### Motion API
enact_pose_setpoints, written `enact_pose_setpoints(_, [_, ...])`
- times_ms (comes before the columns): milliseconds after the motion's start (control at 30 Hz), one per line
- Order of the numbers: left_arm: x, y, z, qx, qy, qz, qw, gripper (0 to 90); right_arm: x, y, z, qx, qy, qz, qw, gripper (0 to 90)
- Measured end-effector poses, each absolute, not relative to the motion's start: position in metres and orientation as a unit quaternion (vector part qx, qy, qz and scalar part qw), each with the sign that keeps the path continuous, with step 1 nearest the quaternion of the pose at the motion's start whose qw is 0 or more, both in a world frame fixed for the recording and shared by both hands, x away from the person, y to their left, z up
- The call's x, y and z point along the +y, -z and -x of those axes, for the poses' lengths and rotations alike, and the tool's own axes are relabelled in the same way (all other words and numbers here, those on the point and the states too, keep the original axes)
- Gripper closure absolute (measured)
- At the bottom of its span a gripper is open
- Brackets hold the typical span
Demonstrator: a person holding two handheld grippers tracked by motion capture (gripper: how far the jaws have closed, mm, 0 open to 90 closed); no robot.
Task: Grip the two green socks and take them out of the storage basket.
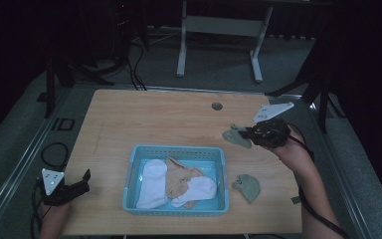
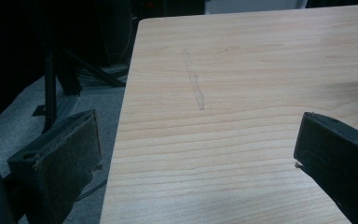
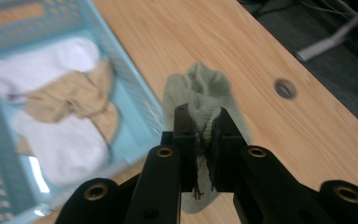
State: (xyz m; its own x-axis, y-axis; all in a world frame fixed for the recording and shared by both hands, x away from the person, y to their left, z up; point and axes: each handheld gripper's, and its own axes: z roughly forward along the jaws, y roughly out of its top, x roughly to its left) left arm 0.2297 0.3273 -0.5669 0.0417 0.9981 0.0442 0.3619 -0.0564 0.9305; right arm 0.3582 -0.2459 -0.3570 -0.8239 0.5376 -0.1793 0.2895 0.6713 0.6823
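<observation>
Right gripper (image 1: 250, 133) clamped on one green sock (image 3: 200, 95), left gripper (image 2: 196, 154) wide and empty; three socks in basket (image 1: 176, 149), another green sock (image 1: 247, 186) left on table (image 1: 144, 114).

basket (image 3: 135, 88) blurred, cut off (L edge)

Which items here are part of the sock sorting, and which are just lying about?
In the job:
- green sock gripped in the right tool
- second green sock on the table
- blue basket with white and tan socks

Lying about:
- left tool, open, idle
- table hole
</observation>
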Motion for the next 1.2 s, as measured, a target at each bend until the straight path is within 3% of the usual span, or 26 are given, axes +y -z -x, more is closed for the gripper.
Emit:
enact_pose_setpoints(667, [0.327, 0.567, -0.230, 0.563, -0.402, -0.606, 0.394, 0.3, -0.298, 0.448, -0.392, 0.886, -0.289, -0.329, 0.153, 82.9])
enact_pose_setpoints(1000, [0.327, 0.567, -0.230, 0.562, -0.405, -0.605, 0.393, 0.4, -0.297, 0.503, -0.396, 0.884, -0.288, -0.353, 0.102, 82.3])
enact_pose_setpoints(1067, [0.327, 0.567, -0.230, 0.562, -0.404, -0.605, 0.394, 0.4, -0.296, 0.509, -0.395, 0.885, -0.289, -0.353, 0.093, 80.2])
enact_pose_setpoints(1200, [0.327, 0.567, -0.230, 0.562, -0.405, -0.605, 0.393, 0.3, -0.297, 0.507, -0.392, 0.882, -0.299, -0.354, 0.091, 67.0])
